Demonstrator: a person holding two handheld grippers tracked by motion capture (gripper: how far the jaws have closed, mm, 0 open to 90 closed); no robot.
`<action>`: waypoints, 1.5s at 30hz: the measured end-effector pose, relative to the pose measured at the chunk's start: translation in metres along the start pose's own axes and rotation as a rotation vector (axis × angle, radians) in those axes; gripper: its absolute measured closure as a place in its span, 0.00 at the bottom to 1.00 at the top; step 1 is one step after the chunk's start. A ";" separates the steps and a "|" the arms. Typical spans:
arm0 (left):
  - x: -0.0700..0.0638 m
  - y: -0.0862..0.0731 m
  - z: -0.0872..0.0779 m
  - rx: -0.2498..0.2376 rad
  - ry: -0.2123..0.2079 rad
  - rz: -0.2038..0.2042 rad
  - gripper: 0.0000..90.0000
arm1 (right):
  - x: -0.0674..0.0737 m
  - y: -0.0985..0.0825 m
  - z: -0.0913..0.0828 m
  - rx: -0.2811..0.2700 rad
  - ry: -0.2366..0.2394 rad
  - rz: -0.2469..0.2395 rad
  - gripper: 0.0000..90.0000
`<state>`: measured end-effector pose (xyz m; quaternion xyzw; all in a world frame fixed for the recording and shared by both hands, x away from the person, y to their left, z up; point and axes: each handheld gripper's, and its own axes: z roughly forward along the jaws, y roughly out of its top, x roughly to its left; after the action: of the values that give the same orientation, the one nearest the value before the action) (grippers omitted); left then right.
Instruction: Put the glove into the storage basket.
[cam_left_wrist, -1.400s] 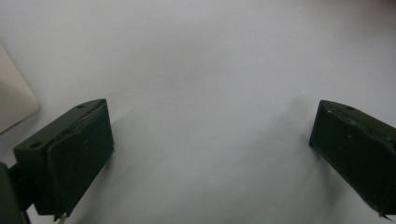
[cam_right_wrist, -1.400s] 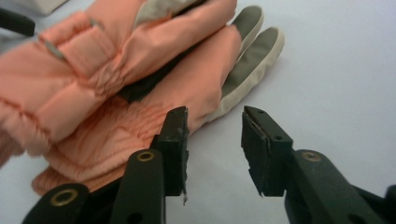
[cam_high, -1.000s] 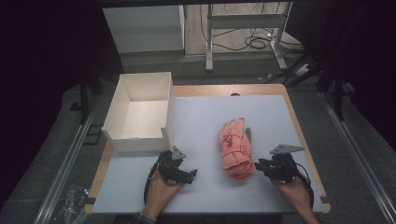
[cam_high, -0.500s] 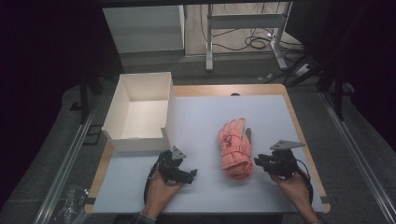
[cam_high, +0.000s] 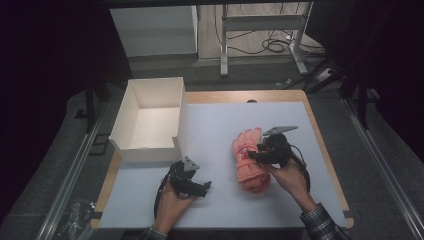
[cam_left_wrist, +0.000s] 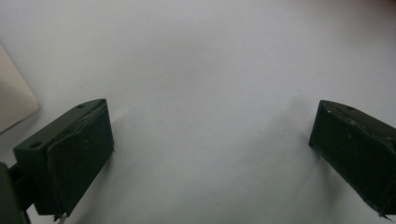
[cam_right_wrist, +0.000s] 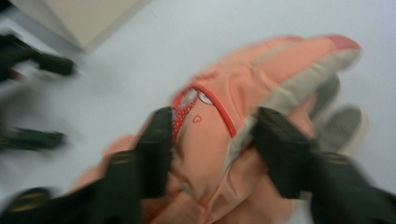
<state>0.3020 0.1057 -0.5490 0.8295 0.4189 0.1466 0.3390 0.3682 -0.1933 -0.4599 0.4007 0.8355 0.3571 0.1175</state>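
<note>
On the right half of the white surface (cam_high: 210, 130), in front of you, lies a pair of salmon-orange gloves (cam_high: 248, 162), one on top of the other, with the glove tips pointing away from you and the cuffs toward your side. In the right gripper view the gloves (cam_right_wrist: 243, 107) show padded orange fabric with grey-beige panels along the sides, a thin red piping line, a small patch with white dots and a little heart mark near it; the picture there is blurred, so finer details I cannot tell. Your right gripper (cam_high: 260, 152) is at the right edge of the gloves, about at their middle, and your right hand (cam_high: 290, 177) holds it from behind. Its fingers (cam_right_wrist: 156, 140) stand partly spread, one on each side of the upper glove, and they have just been opening; the orange fabric is between them and seems to touch them, but whether the pads really press on it the blurred picture does not let me say. Your left gripper (cam_high: 197, 186) rests low near the front of the surface, well apart from the gloves, just in front of the open white box (cam_high: 130, 145) that stands at the left side. Its fingers (cam_left_wrist: 70, 154) are spread wide with only bare white surface between them, and they hold nothing; a corner of the box (cam_left_wrist: 11, 105) shows beside them.
</note>
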 end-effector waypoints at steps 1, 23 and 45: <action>0.000 0.000 0.000 0.000 0.000 -0.003 0.00 | 0.000 0.000 0.000 0.000 0.000 0.000 0.69; 0.000 0.000 0.000 0.003 0.000 0.001 0.00 | -0.026 -0.039 -0.023 -0.141 0.077 0.221 0.86; 0.000 0.000 0.000 -0.005 -0.001 -0.007 0.00 | -0.032 -0.048 -0.065 -0.123 -0.062 0.078 0.68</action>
<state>0.3019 0.1052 -0.5493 0.8271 0.4214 0.1462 0.3419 0.3293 -0.2702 -0.4499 0.4360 0.7917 0.3995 0.1535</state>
